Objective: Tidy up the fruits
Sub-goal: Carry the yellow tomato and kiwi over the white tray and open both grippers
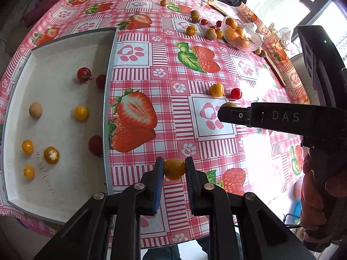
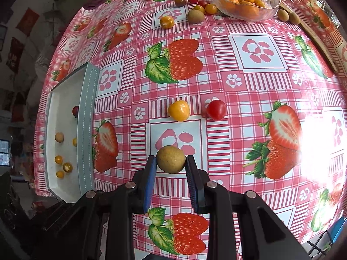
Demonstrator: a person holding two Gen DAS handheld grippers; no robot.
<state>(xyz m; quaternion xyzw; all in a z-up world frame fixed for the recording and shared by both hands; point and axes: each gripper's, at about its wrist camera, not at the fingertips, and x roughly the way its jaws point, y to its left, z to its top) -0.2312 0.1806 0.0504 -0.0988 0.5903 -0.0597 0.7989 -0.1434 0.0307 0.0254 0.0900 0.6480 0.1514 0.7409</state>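
My left gripper (image 1: pixel 174 169) is shut on a small orange kumquat (image 1: pixel 174 170), held above the pink strawberry tablecloth just right of the white tray (image 1: pixel 109 99). The tray holds several small fruits: red cherry tomatoes (image 1: pixel 84 74), yellow tomatoes (image 1: pixel 81 113) and a tan longan (image 1: pixel 35 109). My right gripper (image 2: pixel 171 164) is shut on a tan longan (image 2: pixel 171 159) over a paw print. The right gripper (image 1: pixel 225 113) shows in the left wrist view as a black finger at mid right. A yellow tomato (image 2: pixel 179 111) and a red cherry tomato (image 2: pixel 216 109) lie just beyond it.
A glass bowl (image 2: pixel 269 8) of kumquats stands at the far right of the table, with several loose fruits (image 2: pixel 195 16) around it. A wooden board (image 2: pixel 321 45) lies along the right edge. The tray (image 2: pixel 86 117) sits at the left. A person's hand (image 1: pixel 314 197) grips the right tool.
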